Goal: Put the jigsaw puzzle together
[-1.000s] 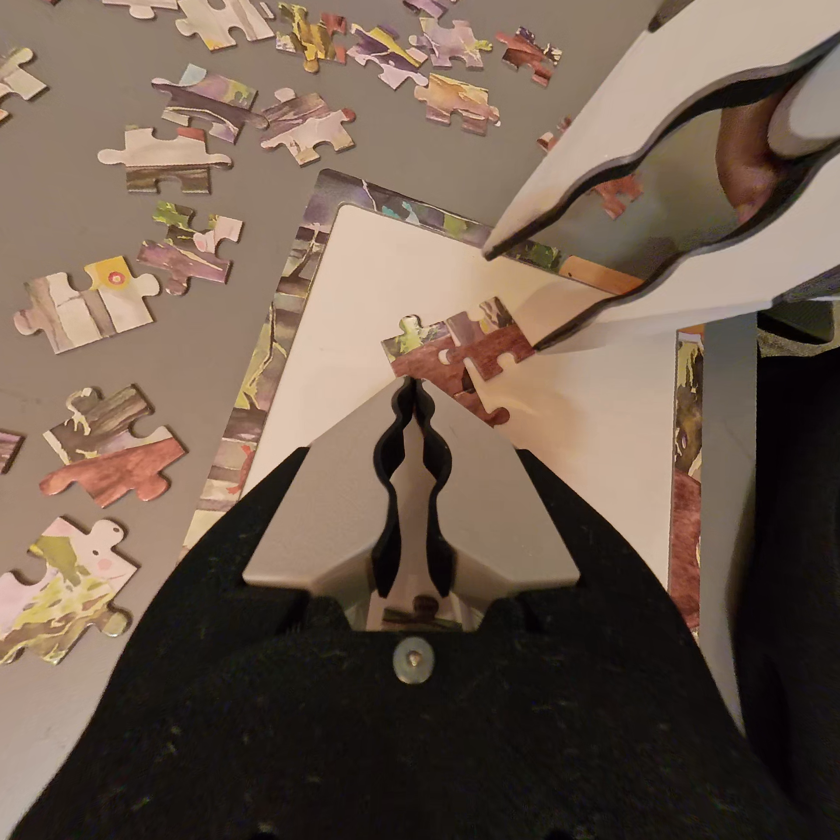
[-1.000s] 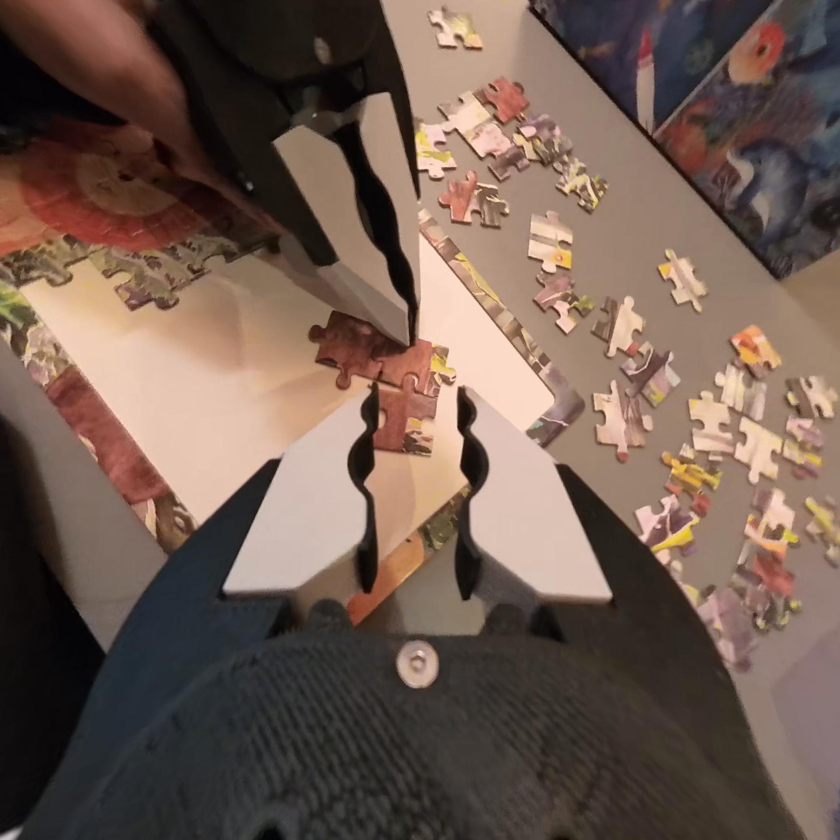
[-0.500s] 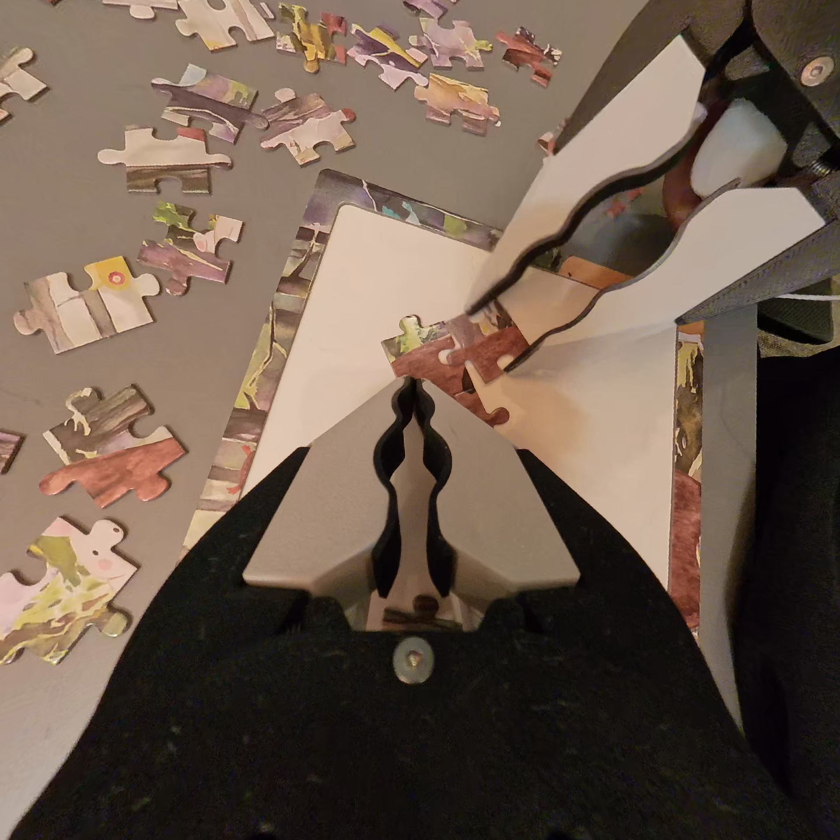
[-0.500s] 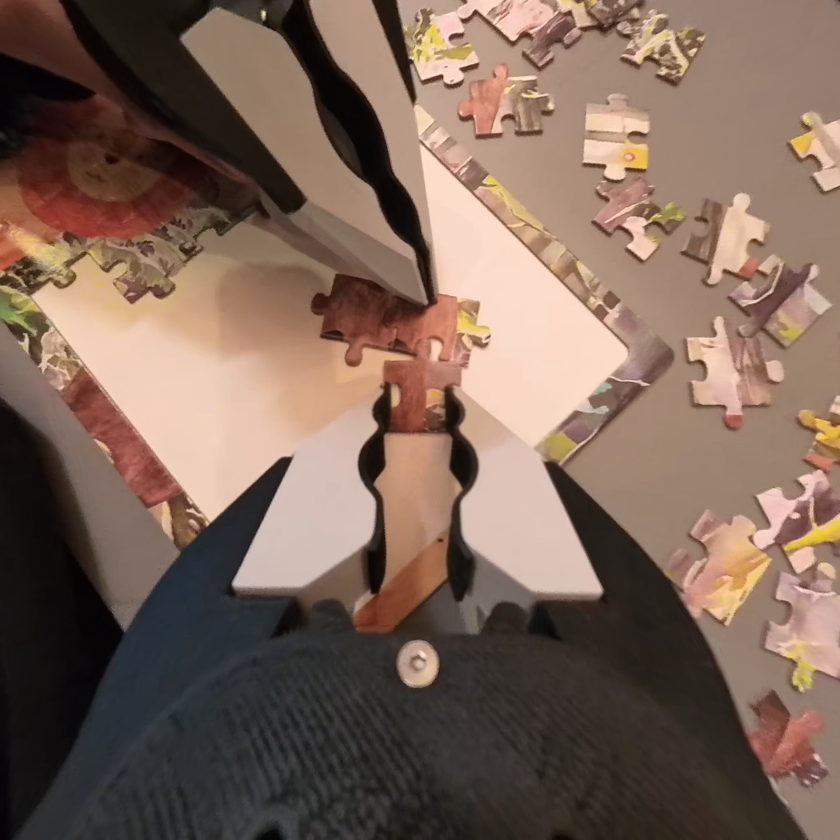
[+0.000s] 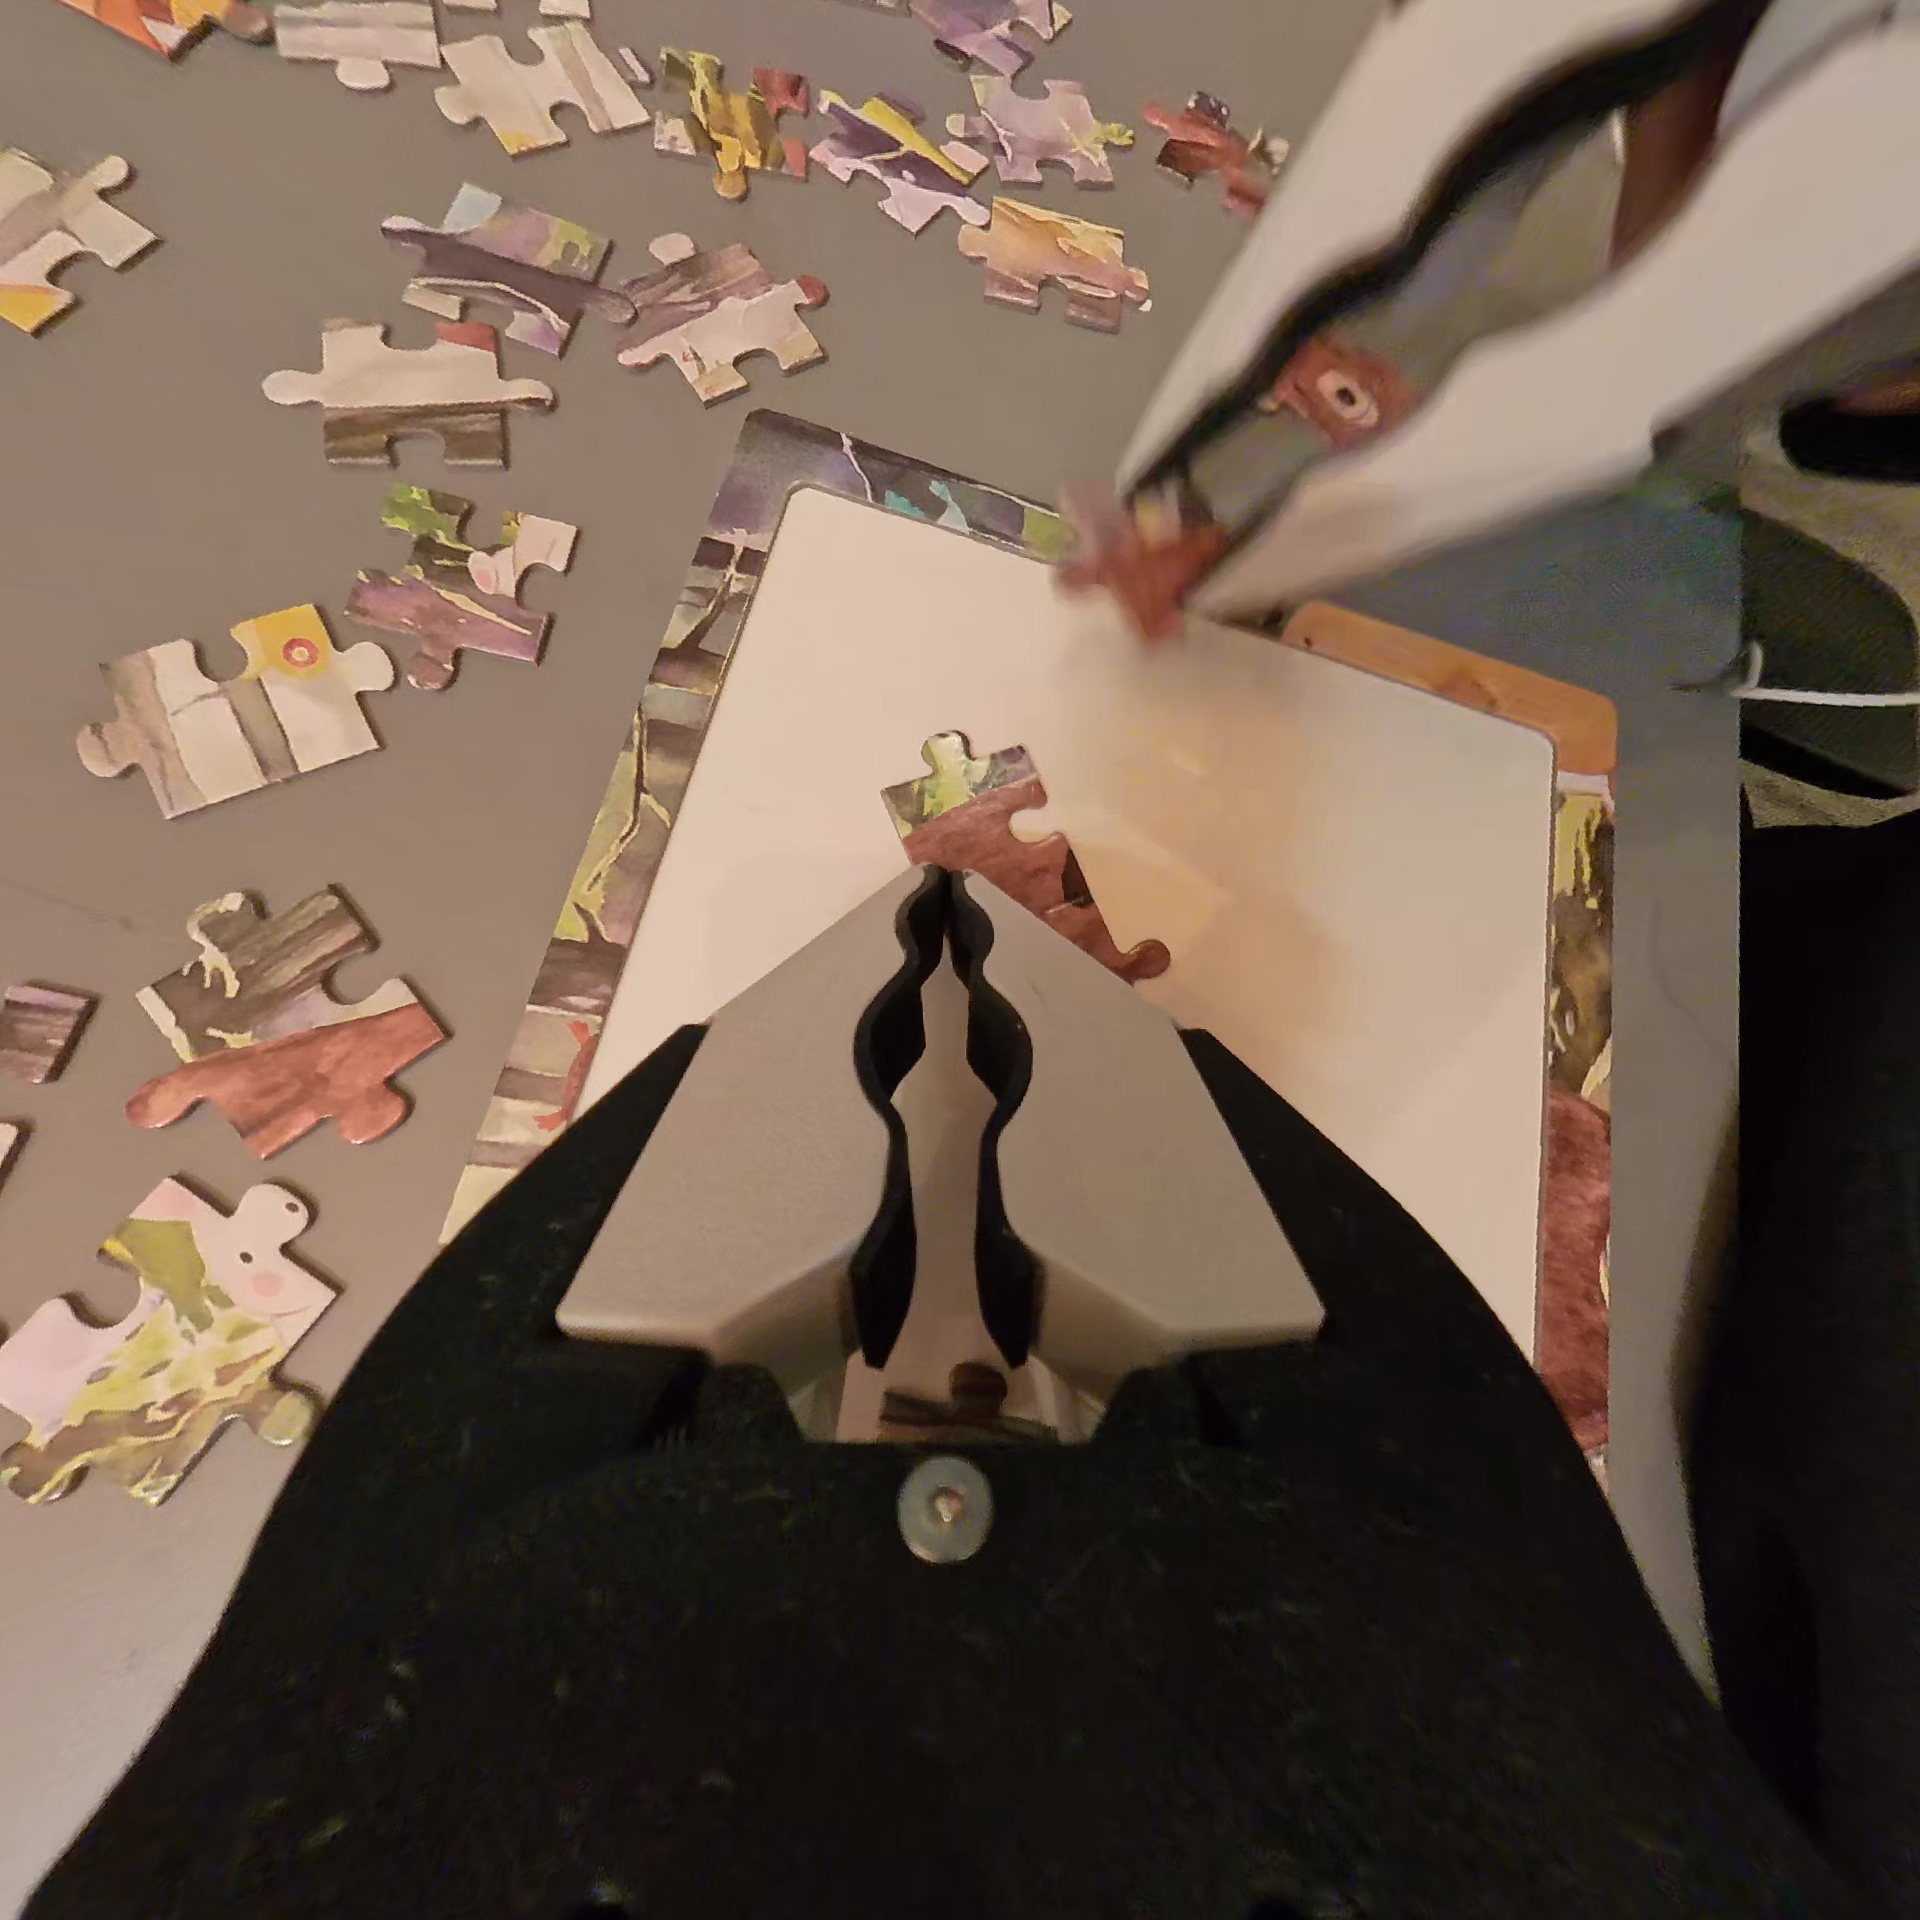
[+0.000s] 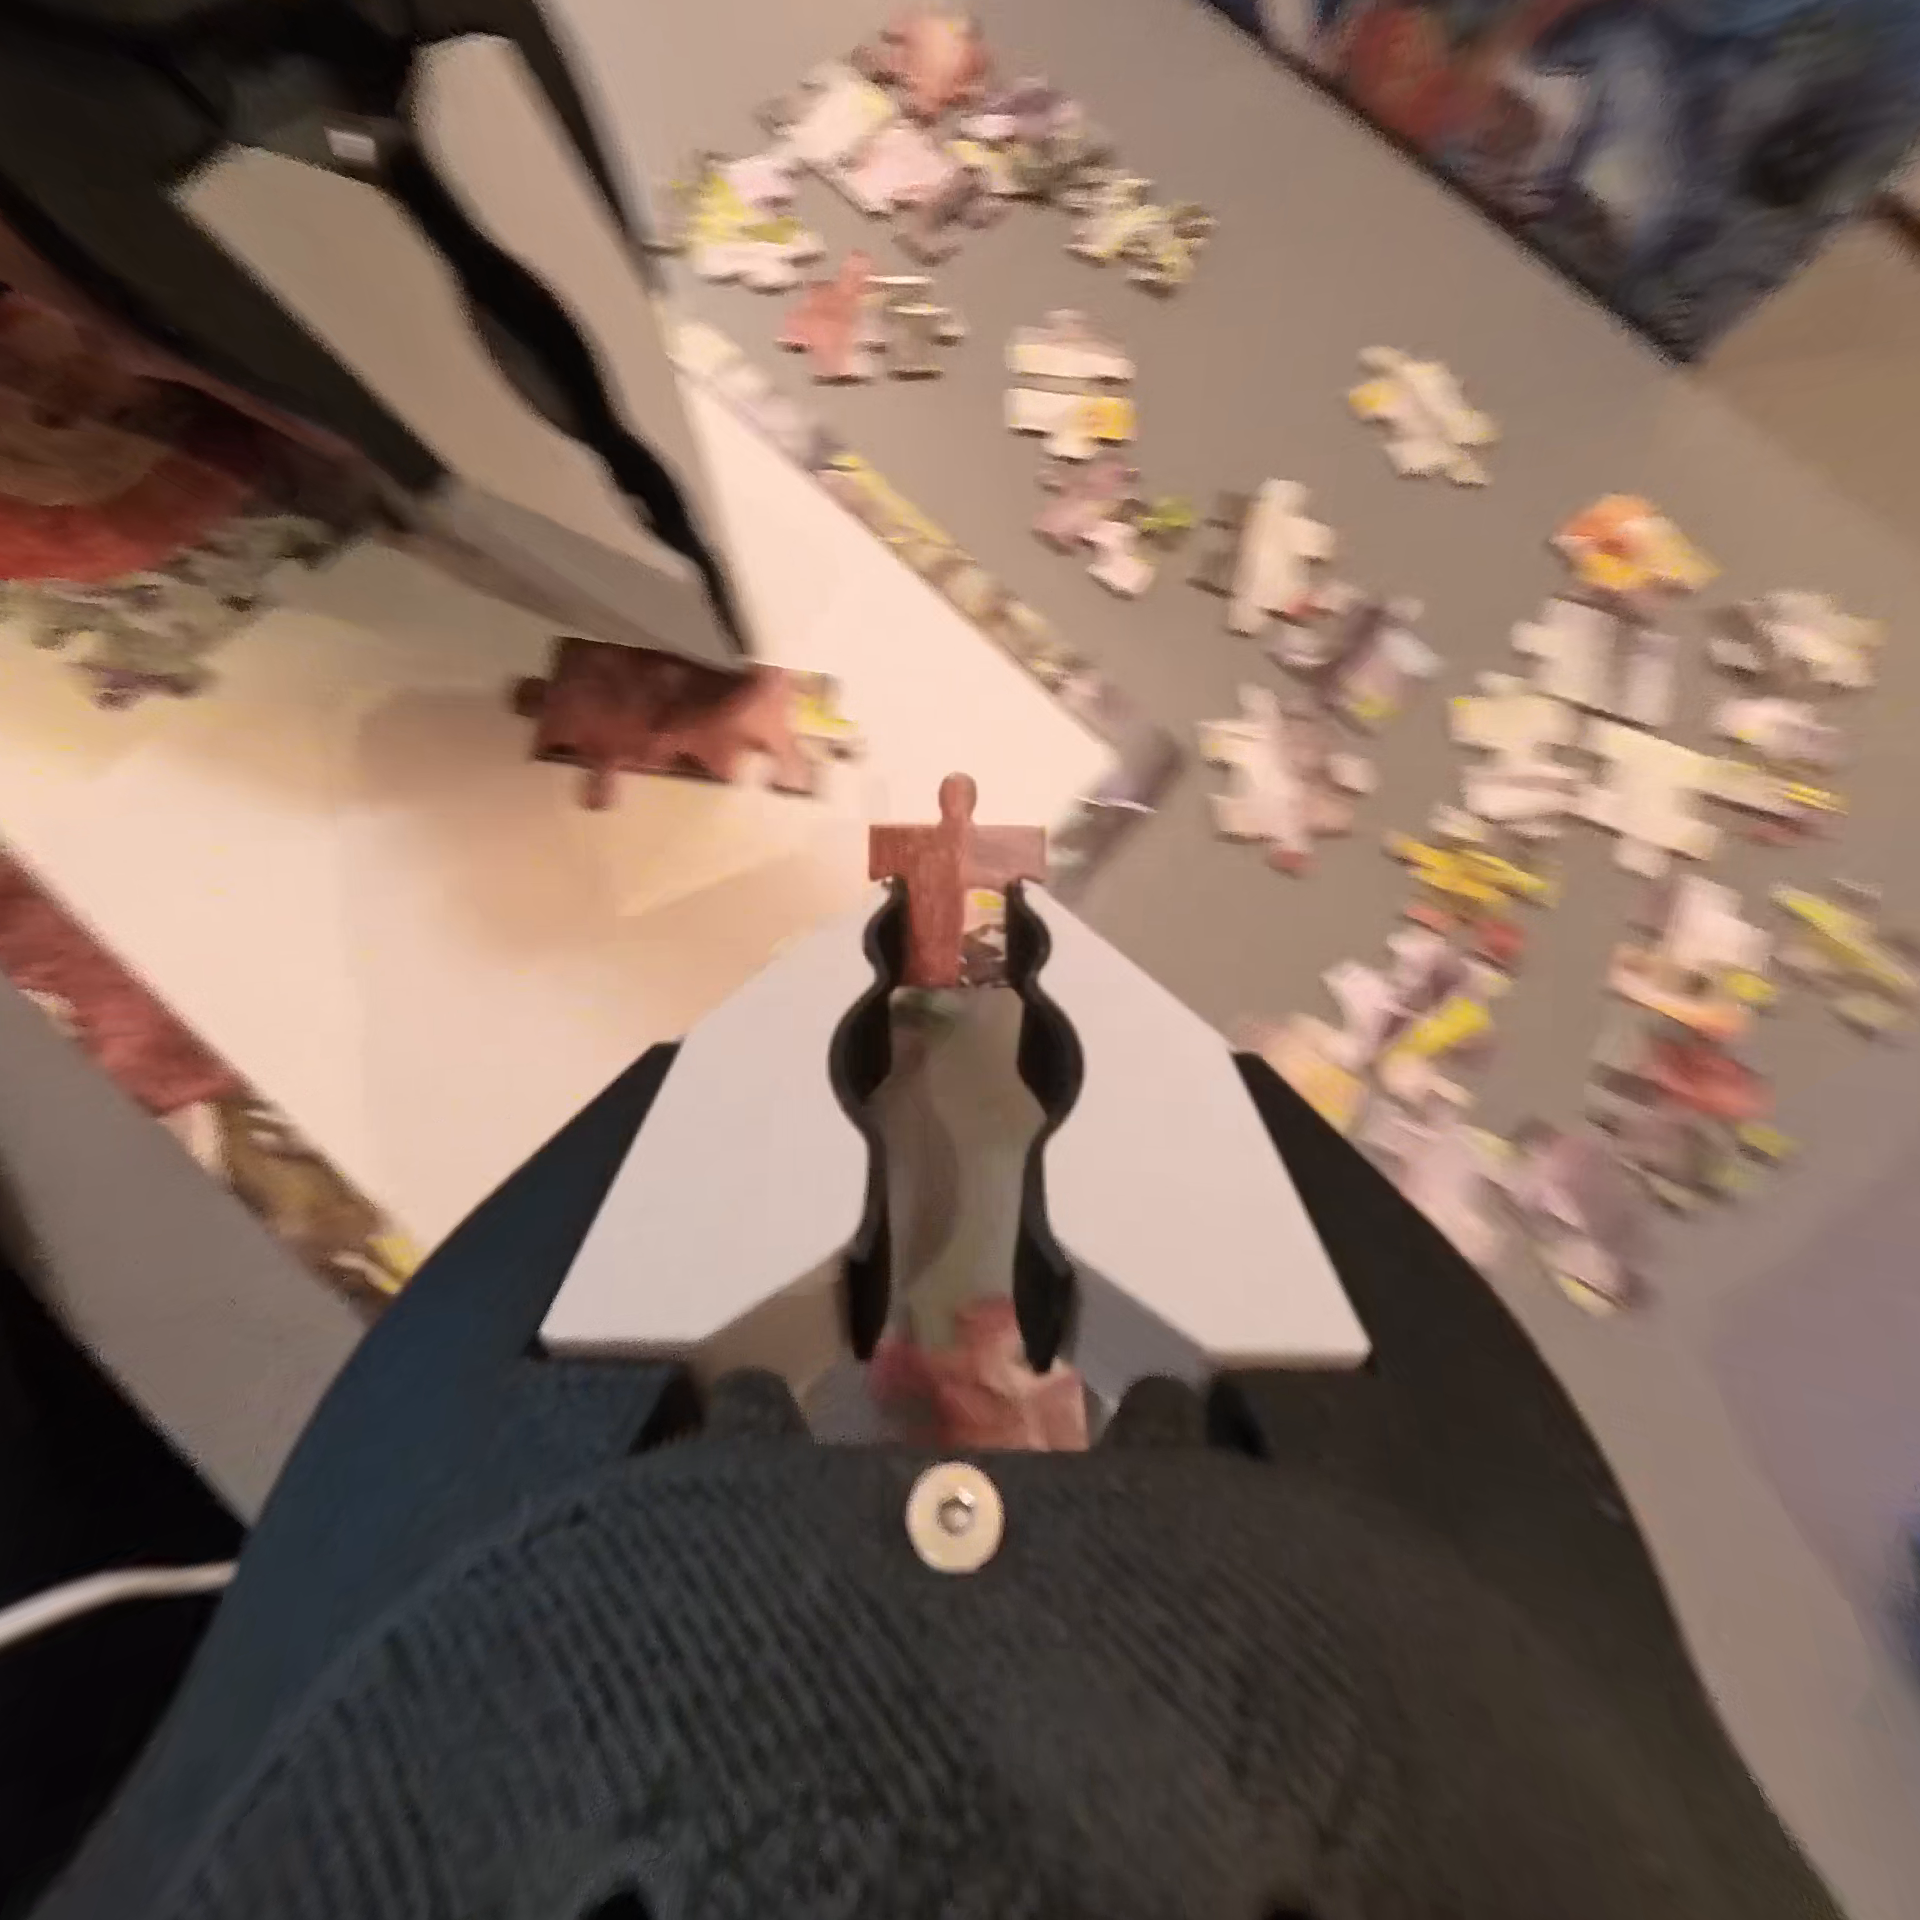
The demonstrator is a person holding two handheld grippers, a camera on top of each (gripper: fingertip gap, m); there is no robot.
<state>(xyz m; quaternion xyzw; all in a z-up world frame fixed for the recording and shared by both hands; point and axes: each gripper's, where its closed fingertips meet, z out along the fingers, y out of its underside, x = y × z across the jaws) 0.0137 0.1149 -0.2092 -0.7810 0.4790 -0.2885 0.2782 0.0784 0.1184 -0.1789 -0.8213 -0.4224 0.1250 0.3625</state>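
Observation:
My left gripper is shut, its tips pressing down on a joined brown-and-green puzzle cluster lying on the white tray inside the puzzle frame. My right gripper is shut on a brown puzzle piece and holds it lifted above the tray. The right gripper also shows in the left wrist view at top right, with the blurred brown piece at its tips. In the right wrist view the left gripper rests on the cluster.
Many loose pieces lie scattered on the grey table, left of the tray and far right in the right wrist view. The patterned frame border runs along the tray's left edge. A dark painted board lies far right. Left tips to right tips: about 8 cm.
My right gripper closed on the brown piece next to the cluster, pulled it off and lifted it up and away. My left gripper stayed shut, pressing the cluster.

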